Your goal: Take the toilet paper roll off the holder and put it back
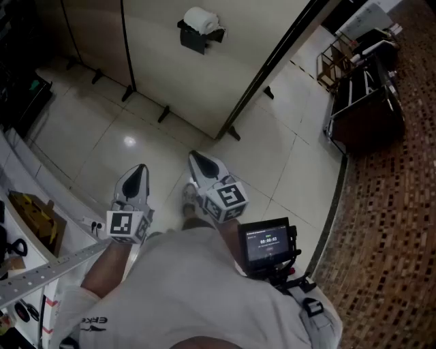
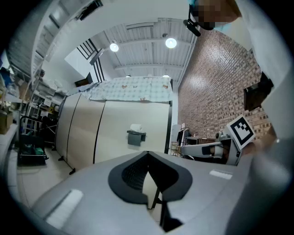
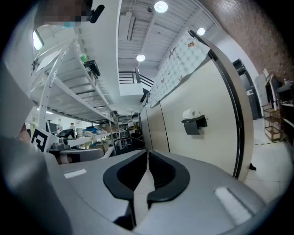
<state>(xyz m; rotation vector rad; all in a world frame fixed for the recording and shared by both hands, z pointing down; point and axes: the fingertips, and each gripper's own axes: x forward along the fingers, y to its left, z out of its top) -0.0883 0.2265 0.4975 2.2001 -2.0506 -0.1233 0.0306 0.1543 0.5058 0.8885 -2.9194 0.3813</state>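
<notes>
Jaws together; roll well apart

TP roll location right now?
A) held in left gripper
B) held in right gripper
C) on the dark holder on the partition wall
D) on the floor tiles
C: the white toilet paper roll sits on the dark holder mounted on the partition wall, well ahead of the left gripper and right gripper, which are both shut and empty.

Right gripper, jaws together, faces the toilet paper roll apparently resting atop its holder.
</notes>
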